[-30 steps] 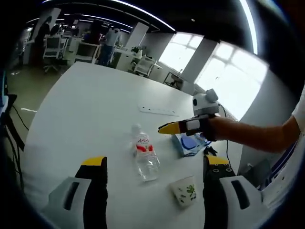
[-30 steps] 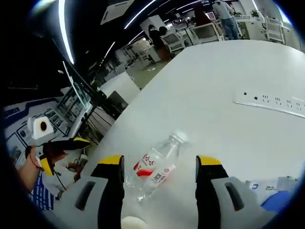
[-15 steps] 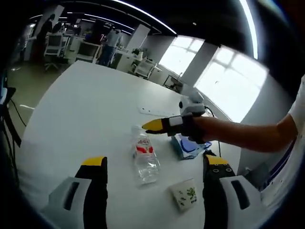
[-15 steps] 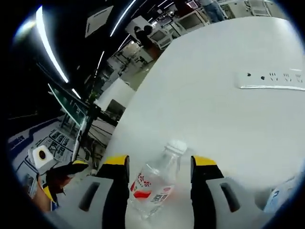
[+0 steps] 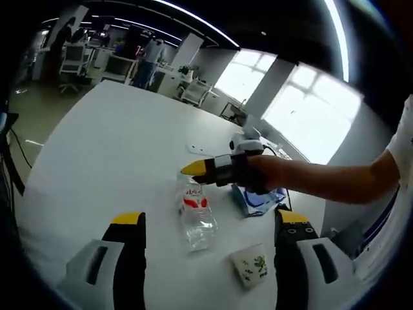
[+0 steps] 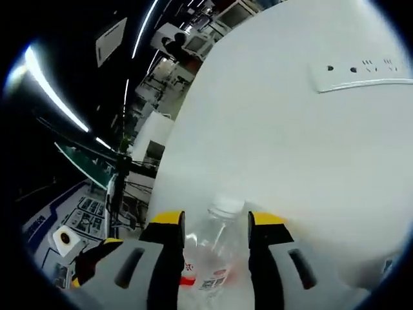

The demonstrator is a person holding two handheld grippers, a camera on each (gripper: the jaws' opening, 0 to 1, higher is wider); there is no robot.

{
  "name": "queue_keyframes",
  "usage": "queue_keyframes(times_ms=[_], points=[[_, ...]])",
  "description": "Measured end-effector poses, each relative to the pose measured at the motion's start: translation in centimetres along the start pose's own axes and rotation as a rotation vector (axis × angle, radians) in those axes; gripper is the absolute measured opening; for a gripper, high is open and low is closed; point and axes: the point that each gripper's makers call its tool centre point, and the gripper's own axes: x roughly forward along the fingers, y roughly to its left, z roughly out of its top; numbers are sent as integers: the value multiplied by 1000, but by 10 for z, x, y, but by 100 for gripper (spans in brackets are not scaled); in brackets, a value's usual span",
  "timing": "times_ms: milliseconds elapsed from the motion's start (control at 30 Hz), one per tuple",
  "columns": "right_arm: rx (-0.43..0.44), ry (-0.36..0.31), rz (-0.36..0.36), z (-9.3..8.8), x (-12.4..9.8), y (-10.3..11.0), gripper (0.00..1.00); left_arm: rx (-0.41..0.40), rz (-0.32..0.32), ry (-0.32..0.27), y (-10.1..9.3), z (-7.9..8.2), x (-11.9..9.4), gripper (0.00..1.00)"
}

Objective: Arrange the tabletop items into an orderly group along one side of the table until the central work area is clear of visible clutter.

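A clear water bottle (image 5: 193, 210) with a red label lies on the white table (image 5: 116, 142), cap pointing away. My right gripper (image 5: 193, 170) reaches in from the right over its neck. In the right gripper view the bottle (image 6: 216, 248) fills the narrowed gap of the right gripper (image 6: 216, 219), both jaws against its sides. My left gripper (image 5: 210, 219) is open, jaws wide on either side of the bottle and short of it. Its yellow tip (image 6: 97, 250) shows at the lower left. A paper cup (image 5: 250, 261) stands nearby, and a blue packet (image 5: 258, 197) lies beyond it.
A white power strip (image 6: 361, 71) lies flat on the table (image 6: 290, 142) beyond the bottle. The table's far edge gives onto an office with desks, chairs and people standing. A person's forearm (image 5: 322, 181) stretches in from the right.
The right gripper has moved forward over the bottle's neck and its jaws have narrowed onto the bottle. The left gripper and the bottle have stayed put.
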Motion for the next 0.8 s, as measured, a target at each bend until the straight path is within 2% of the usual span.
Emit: queue_keyframes(times_ms=[500,667,800], points=[[59,-9,63,0,14,4,29,-7,-6,2,5,-3,6,83],[59,-11,51,0,15,-1,22,-11,-9,6,7,-6,9,83],[69,-20,59,3,17,-1,22,-16,-9,7,8,-7,11,83]])
